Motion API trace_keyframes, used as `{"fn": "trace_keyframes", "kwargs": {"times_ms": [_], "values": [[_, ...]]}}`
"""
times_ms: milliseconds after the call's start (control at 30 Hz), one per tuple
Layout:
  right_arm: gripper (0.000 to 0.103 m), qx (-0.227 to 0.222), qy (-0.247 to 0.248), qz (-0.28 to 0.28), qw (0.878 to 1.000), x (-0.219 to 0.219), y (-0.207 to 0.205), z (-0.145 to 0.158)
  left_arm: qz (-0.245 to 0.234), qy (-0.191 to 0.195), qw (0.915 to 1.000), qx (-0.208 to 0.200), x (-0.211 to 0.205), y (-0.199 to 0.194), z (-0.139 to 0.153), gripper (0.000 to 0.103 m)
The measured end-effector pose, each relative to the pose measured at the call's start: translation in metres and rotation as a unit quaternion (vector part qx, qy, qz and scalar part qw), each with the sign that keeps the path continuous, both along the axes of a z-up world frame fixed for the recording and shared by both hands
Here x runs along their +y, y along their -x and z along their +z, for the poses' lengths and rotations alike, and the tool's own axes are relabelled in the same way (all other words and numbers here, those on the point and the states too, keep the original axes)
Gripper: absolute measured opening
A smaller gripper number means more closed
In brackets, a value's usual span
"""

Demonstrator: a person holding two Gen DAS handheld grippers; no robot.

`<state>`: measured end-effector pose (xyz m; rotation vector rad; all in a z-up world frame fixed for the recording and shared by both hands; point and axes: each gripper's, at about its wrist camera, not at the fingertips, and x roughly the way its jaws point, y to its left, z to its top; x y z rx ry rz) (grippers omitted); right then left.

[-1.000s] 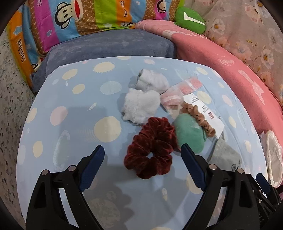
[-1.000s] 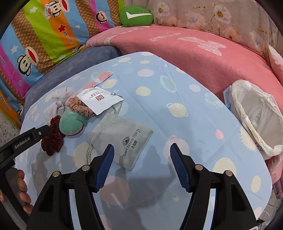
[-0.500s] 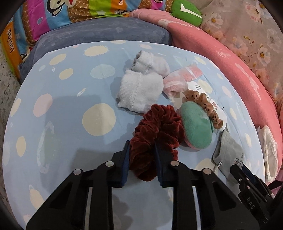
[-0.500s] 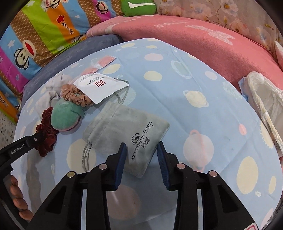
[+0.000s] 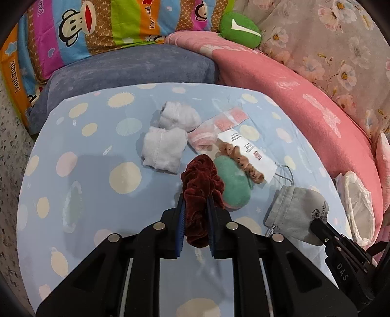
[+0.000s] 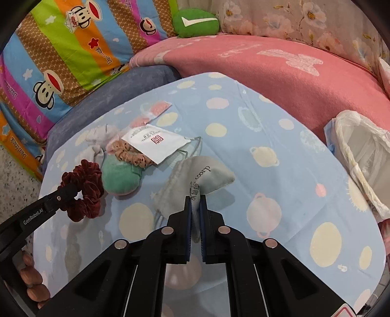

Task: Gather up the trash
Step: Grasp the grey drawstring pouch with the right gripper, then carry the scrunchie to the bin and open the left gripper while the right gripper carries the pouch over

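In my left wrist view the left gripper [image 5: 196, 207] has the dark red scrunchie [image 5: 199, 180] between its fingers [image 5: 180, 214]. The fingers are closing on it, the pads already press the velvet, and its loop bunches above the tips. Only this view shows the two white socks [image 5: 168, 139] clearly, beyond the scrunchie, and the small pink packets [image 5: 219, 126] to the right of them.

In my right wrist view the right gripper [image 6: 195, 204] is clenched on an edge of the grey drawstring pouch [image 6: 195, 180], and the cloth rises in a fold between the blue pads. Here the scrunchie is to the left of the pouch, in the left fingers, and it seems lifted a little off the cloth. Only this view shows the fingertips of the person's hand [image 6: 31, 275] under the left tool, at the lower left.

Both views show the green round pad [image 6: 120, 176] between the scrunchie and the pouch, with the tan spotted scrunchie [image 6: 129, 152] and the white paper tag [image 6: 158, 143] just behind it. The white plastic bag [image 6: 360, 156] is well to the right of the pouch, at the edge of the surface.

The surface is covered by a light blue sheet [image 6: 280, 195] with pale dots and pots. Behind it are a grey-blue cushion [image 5: 126, 68], a pink blanket [image 6: 280, 70], a striped monkey quilt [image 5: 97, 24], a green cushion [image 6: 195, 23] and a flowered cloth [image 5: 329, 48].
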<state>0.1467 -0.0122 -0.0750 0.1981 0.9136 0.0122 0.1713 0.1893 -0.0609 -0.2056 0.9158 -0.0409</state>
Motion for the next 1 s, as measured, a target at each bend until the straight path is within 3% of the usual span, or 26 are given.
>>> {"fn": "trace_keyframes", "kwargs": {"times_ms": [200,500,1000], "values": [[0.006,-0.038,-0.005,-0.012,0.999,-0.021,0.013,0.037,-0.028,-0.002,0.999,-0.034,-0.028,0.006,0.036,0.015],[0.006,-0.085,0.002,-0.047,0.995,-0.074,0.034,0.083,-0.097,-0.001,0.993,-0.068,-0.108,0.004,0.077,0.015],[0.006,-0.114,0.017,-0.152,0.982,-0.21,0.072,0.109,-0.232,0.029,0.9672,-0.099,-0.272,0.005,0.11,0.015]]}}
